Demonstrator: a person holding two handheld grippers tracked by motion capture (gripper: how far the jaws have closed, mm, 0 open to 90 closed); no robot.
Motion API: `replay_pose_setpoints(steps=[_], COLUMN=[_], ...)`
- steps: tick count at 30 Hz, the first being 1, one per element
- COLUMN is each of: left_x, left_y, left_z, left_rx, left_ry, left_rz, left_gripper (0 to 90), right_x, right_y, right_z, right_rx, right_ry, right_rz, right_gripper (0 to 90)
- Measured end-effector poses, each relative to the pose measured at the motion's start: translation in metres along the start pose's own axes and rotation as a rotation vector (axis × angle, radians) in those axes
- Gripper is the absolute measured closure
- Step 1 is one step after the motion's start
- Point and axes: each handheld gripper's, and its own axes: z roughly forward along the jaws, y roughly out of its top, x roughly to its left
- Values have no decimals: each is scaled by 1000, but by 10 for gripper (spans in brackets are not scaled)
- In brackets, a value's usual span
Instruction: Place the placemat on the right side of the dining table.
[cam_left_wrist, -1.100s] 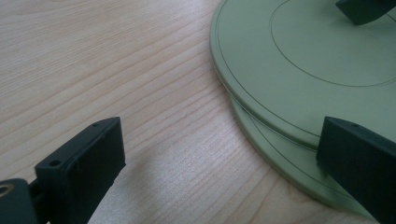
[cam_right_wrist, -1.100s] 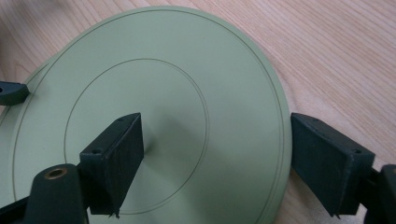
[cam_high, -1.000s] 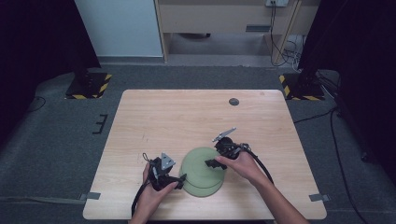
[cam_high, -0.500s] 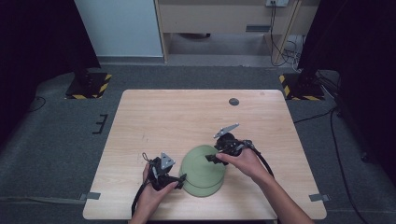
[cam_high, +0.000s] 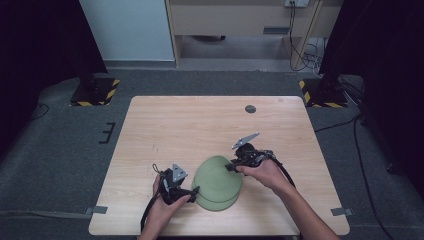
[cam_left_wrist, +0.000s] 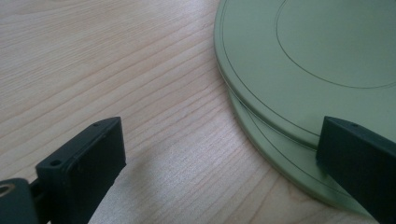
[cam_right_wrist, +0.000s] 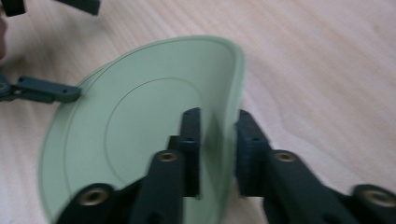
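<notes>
High view: plate (cam_high: 216, 176) rim nr table (cam_high: 200, 125) edge.

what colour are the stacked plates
Pale sage green, plain, with a thin ring line on the top plate; it shows best in the left gripper view.

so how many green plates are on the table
2. The top plate sits at the near middle of the table, its far-right rim pinched in the right gripper. The bottom plate lies under it, offset toward the person. More underneath may be hidden.
</notes>
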Motion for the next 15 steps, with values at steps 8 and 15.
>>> replay_pose_setpoints(steps=[8, 15], left_x=[-3, -6], left_y=[0, 1], left_z=[-2, 0], left_rx=[-3, -4], left_ry=[-10, -7], left_rz=[8, 16], left_gripper=[29, 34], right_x=[-2, -2], right_y=[6, 18], right_z=[4, 3], right_rx=[-9, -21], right_ry=[-21, -30], right_rz=[6, 1], right_gripper=[822, 837])
